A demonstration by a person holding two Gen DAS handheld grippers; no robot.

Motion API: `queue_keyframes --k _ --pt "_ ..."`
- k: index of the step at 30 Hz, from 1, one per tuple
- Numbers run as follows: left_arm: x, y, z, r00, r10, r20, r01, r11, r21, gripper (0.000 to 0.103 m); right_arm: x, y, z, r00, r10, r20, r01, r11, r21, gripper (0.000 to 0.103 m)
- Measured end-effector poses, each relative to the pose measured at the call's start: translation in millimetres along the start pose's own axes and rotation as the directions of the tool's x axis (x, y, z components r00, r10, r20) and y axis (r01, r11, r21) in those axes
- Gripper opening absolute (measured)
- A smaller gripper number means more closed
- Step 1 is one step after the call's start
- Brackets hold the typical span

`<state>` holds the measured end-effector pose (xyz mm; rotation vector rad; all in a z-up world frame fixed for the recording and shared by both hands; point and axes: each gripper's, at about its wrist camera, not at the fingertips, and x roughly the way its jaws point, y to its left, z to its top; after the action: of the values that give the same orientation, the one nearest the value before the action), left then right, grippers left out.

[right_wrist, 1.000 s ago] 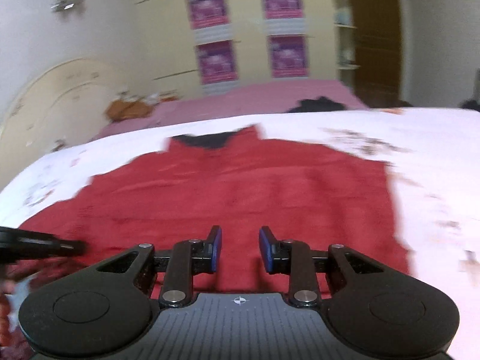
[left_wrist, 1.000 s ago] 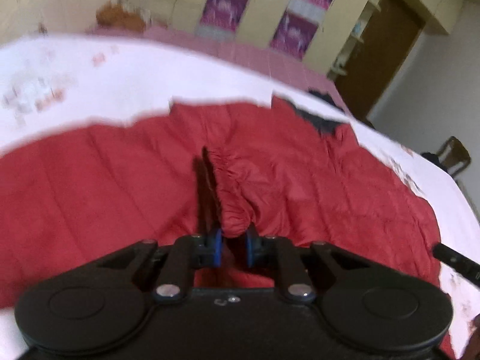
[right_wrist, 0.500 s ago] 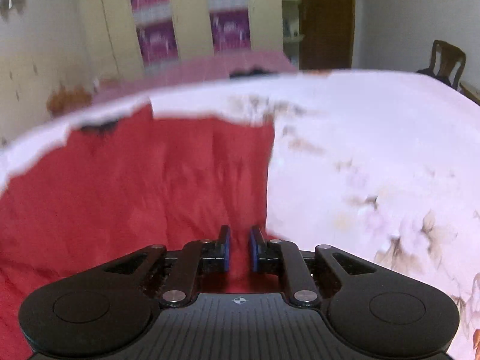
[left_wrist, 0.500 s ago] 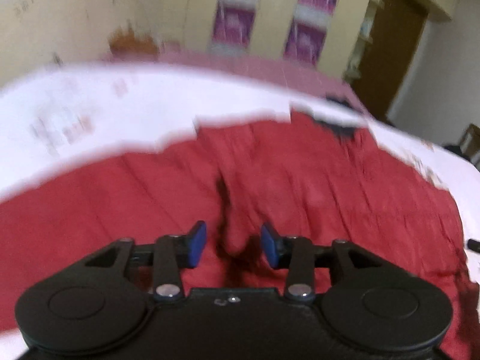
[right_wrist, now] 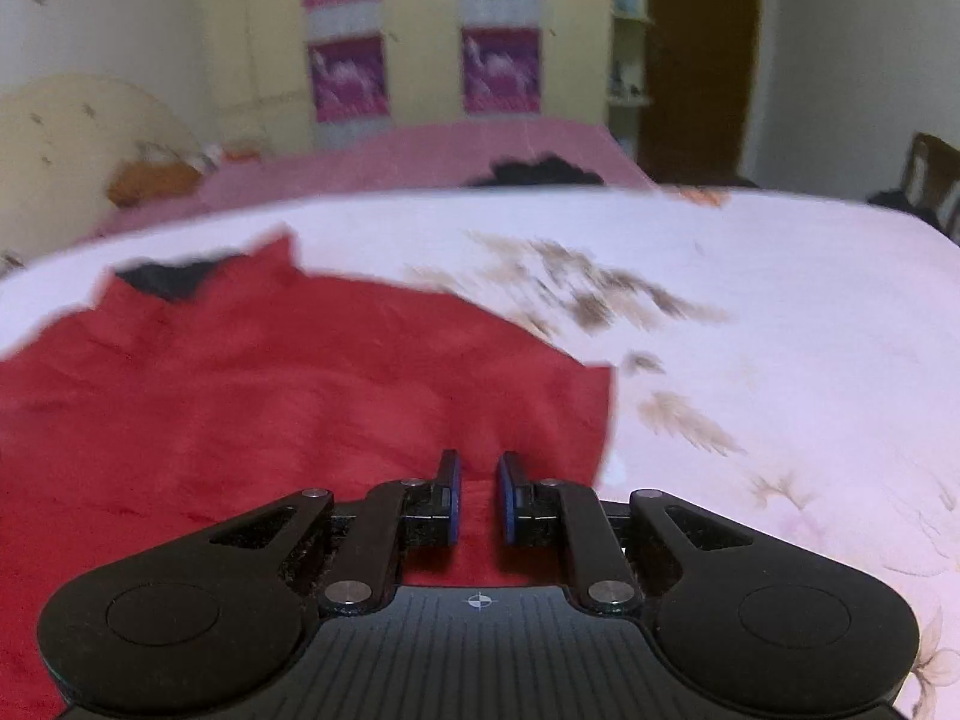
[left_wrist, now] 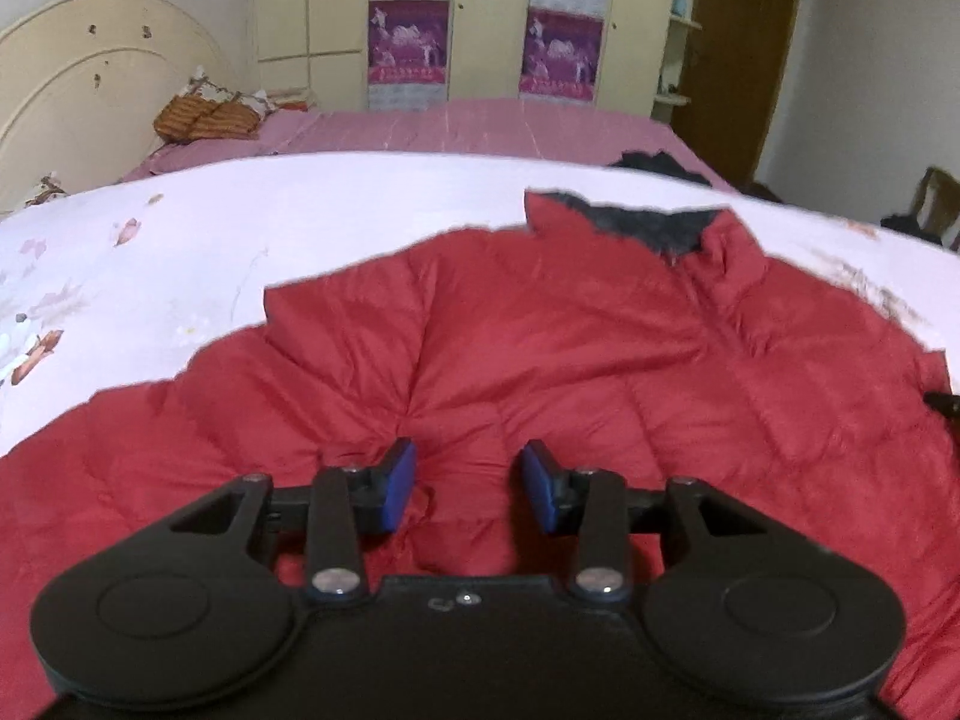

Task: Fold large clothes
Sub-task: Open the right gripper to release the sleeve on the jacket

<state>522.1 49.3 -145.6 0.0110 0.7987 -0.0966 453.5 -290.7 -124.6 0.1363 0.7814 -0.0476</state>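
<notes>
A large red quilted jacket with a dark fleece collar lies spread on a white flowered bedsheet. Its left sleeve is folded in over the body. My left gripper is open and empty just above the jacket's middle. In the right wrist view the jacket fills the left half. My right gripper is closed to a narrow gap on the jacket's right side edge, with red fabric between the blue pads.
The white sheet stretches to the right of the jacket. Behind lie a pink bed with a dark garment, a cream headboard, a wardrobe with purple posters, a brown door and a chair.
My left gripper let go of the bunched sleeve and opened; the sleeve now lies flat on the body. My right gripper moved to the jacket's right edge and closed on it.
</notes>
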Motion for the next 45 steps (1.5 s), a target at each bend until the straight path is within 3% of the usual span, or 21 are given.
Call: queue_keyframes --k 5,9,13,16,23,28,41,43,45 --pt "-7 -6 0 1.000 0.029 -0.004 -0.029 0.999 0.024 0.037 -4 -7 1 1.000 -0.003 -0.006 0.003 1.000 0.004 0.013" --pt "-43 -20 -3 0.998 -0.019 0.063 0.018 1.000 0.024 0.039 -41 -9 -3 0.999 0.030 0.033 -0.030 0.999 0.019 0.013" --pt "-45 -39 -18 0.998 -0.049 0.040 0.047 0.998 0.044 0.042 -61 -4 -20 0.999 0.053 0.003 -0.053 0.998 0.034 0.013" --pt "-31 -42 -26 0.999 -0.032 0.002 0.032 0.998 0.046 0.044 -51 2 -33 0.998 0.016 -0.052 -0.016 1.000 -0.003 0.013" --pt "-28 -41 -26 1.000 -0.020 -0.005 0.020 0.998 0.054 0.044 -47 9 -39 0.999 -0.017 -0.044 0.014 0.998 -0.065 0.013" --pt "-45 -30 -24 1.000 -0.024 0.003 0.024 1.000 0.007 0.042 -58 6 -35 0.997 -0.048 -0.059 0.044 0.997 -0.067 0.013" --pt "-35 -28 -29 0.999 -0.008 -0.041 0.010 0.999 0.038 0.044 -59 9 -46 0.993 -0.079 -0.087 0.069 0.991 -0.111 0.013" --pt "-38 -27 -28 0.999 -0.007 -0.045 0.008 0.999 0.031 0.050 -68 9 -43 0.995 -0.073 -0.074 0.066 0.993 -0.094 0.013" --pt "-43 -24 -30 0.999 -0.007 -0.033 0.008 1.000 0.020 0.074 -81 8 -43 0.997 -0.062 -0.049 0.059 0.996 -0.073 0.013"
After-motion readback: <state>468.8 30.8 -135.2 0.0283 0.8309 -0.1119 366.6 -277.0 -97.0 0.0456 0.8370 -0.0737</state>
